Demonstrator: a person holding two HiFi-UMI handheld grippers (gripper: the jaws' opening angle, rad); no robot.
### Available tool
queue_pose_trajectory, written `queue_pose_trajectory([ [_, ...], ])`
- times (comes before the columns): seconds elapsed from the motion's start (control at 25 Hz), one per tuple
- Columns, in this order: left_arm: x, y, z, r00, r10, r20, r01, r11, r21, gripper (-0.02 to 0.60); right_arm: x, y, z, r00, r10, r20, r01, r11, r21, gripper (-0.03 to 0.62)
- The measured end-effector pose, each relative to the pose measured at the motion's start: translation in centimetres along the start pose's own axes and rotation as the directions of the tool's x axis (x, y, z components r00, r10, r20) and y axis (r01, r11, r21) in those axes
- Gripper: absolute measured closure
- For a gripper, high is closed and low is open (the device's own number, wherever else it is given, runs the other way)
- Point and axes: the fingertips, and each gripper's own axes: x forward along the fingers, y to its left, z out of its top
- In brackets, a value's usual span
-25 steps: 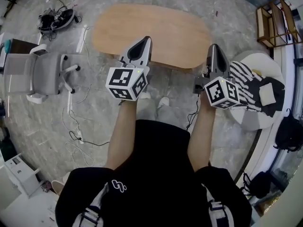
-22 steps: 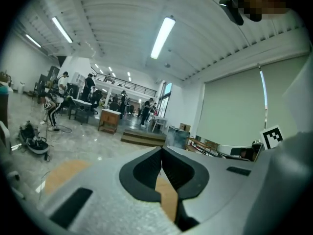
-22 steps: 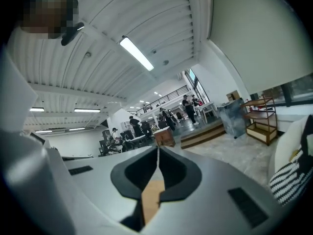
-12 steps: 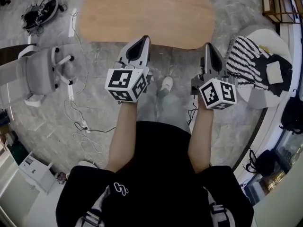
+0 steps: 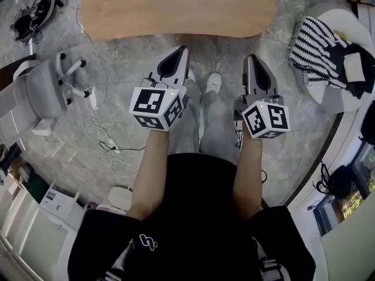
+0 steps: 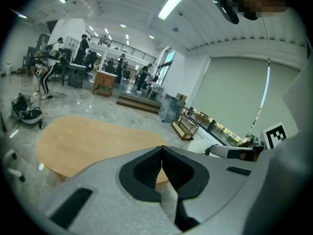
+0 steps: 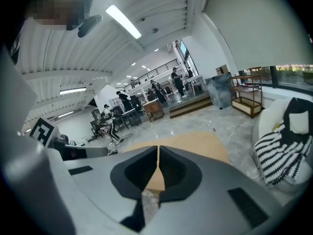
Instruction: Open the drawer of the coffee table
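— What's around?
— The coffee table (image 5: 176,7) lies ahead, apart from both grippers. A grey chair (image 5: 41,89) stands left, a striped cloth (image 5: 316,45) lies on a white stool (image 5: 331,98) right, and cables (image 5: 108,148) trail over the floor.
— The grippers?
— The left gripper (image 5: 179,51) and right gripper (image 5: 251,59) are both clenched on nothing and touch nothing.

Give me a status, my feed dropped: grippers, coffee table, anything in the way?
Both shut, empty: left gripper, right gripper, short of the coffee table. No drawer in view. Nothing between; cables lie off left.
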Motion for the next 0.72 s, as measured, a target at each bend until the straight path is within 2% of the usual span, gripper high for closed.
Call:
queue_pose_trajectory([
  [0.36,2.6,3.5,-8.4,0.996,-0.012,-0.094,0.012,1.0,0.006,0.572,1.4,-2.5,-8.4,0.995,-0.003,-0.104,0.0,1.0,-0.026,0.579],
  [0.72,5.4,7.9,-15.7,0.987,0.011,-0.163,-0.007,1.0,0.026,0.571,2.7,-5.8,-15.5,0.984,-0.005,-0.179,-0.005,0.998,-0.056,0.579],
])
